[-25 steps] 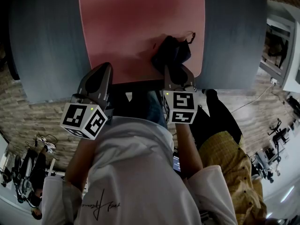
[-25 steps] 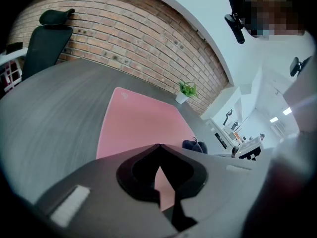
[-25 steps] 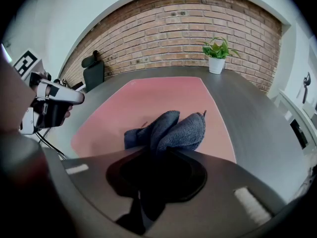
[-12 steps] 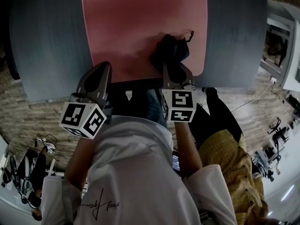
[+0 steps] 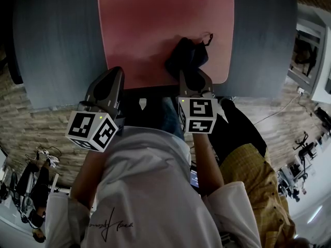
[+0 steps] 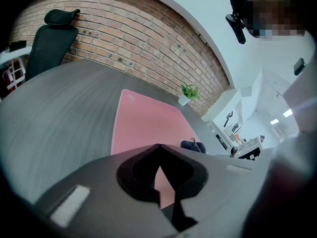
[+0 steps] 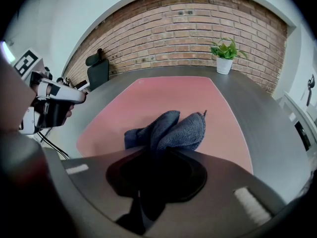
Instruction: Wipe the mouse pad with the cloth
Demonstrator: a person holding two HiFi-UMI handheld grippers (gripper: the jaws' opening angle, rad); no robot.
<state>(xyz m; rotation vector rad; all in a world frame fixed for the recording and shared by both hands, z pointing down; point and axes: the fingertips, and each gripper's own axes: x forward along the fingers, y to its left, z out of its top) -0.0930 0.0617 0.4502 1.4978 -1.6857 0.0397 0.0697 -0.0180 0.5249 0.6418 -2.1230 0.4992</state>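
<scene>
where the cloth (image 5: 187, 60) lies: bunched on the near right part of the mouse pad (image 5: 155, 30), close to its near edge and not far from its rounded right corner.
right gripper (image 5: 190, 76): clamped on the cloth, whose dark blue folds spill out ahead of the jaws onto the pink surface.
left gripper (image 5: 115, 72): jaws together with nothing between them, hanging by the pad's near left corner and taking no part.
change: very little in the last second; the cloth and both grippers keep almost the same places, and only the pad slides slightly right in the head view.
meaning: probably the start or turn of a stroke, since most of the pad does not look covered yet.
edges: the pad's near edge runs just inside the near edge of the table (image 5: 57, 45), so a pull toward the body would soon carry the cloth off the pad.
open room: the far and left stretches of the pad are bare, with grey table on both sides.
far end: a potted plant (image 7: 225, 51) stands well beyond the pad.
</scene>
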